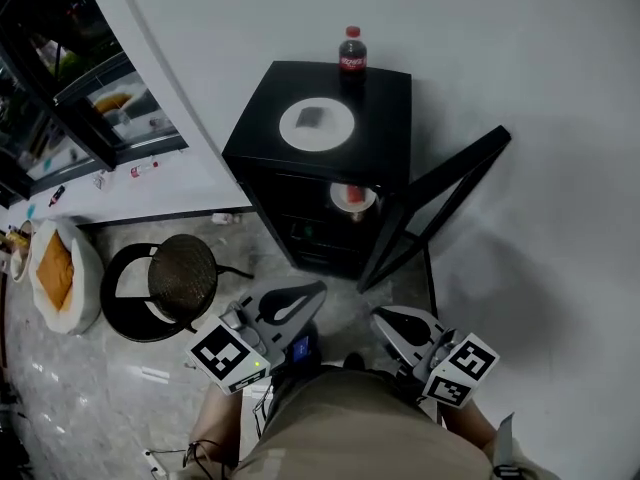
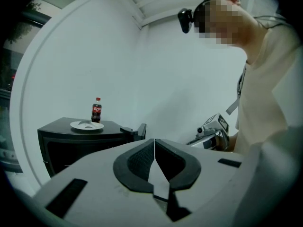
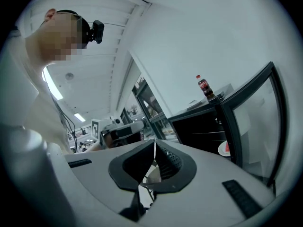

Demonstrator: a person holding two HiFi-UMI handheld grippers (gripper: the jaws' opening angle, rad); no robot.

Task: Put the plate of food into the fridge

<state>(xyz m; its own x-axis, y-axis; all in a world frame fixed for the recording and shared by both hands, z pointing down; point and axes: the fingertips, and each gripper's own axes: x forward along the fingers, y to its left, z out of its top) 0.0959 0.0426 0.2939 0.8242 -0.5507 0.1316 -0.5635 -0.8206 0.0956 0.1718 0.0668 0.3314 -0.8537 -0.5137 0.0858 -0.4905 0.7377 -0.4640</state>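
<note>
Left tool [image 1: 316, 290], right tool [image 1: 380, 316]: jaws together.

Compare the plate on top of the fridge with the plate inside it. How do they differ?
The top plate sits on the fridge's top in full view; the inner plate sits inside it, partly hidden. The top plate carries a small grey piece; the inner plate carries red food. Both are white and round.

2 plates [image 1: 316, 125] [image 1: 352, 197], 1 bottle [image 1: 351, 53], 1 fridge [image 1: 385, 118], 1 stool [image 1: 182, 276]
</note>
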